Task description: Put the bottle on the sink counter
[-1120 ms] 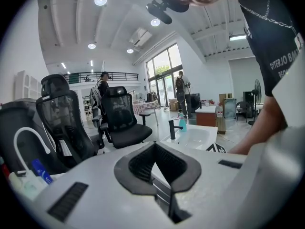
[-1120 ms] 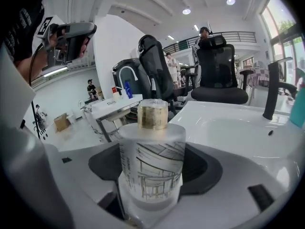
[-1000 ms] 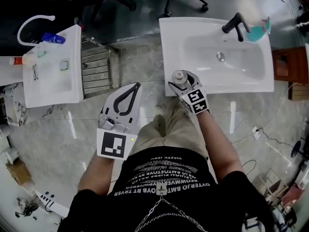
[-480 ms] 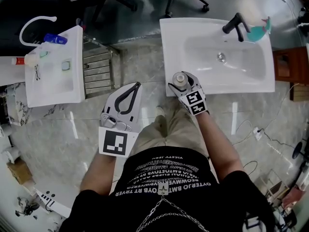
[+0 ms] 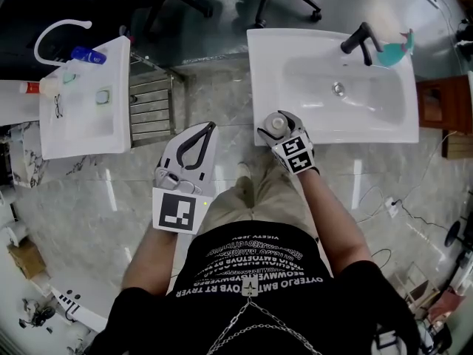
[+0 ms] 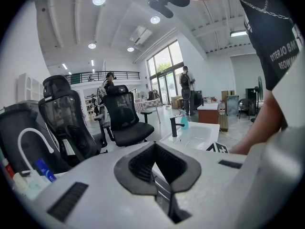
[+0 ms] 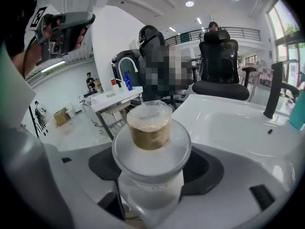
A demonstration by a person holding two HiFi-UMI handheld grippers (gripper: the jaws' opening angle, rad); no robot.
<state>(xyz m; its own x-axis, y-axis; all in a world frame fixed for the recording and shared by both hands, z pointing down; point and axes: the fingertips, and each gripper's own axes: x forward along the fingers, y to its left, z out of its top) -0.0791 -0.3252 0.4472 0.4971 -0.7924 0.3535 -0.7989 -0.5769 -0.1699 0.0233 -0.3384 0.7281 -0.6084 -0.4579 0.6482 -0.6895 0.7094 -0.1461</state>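
Holding the bottle [image 7: 151,142] upright, my right claw [image 5: 278,124] has its jaws spread wide, with the pads pressed against the pale body. The bottle is at the near left corner of the white sink desk [image 5: 384,130], right at the rim. I cannot tell whether its base touches the surface. Clear film wraps its brown cap. My left claw [image 5: 210,127] hangs over the marble floor [image 5: 89,198], well apart from the sink, with its jaw tips together and nothing between them. A black faucet [image 5: 358,37] stands at the basin's far side.

Head view steeply down; gripper views low, level; all share sink [image 5: 266,65].
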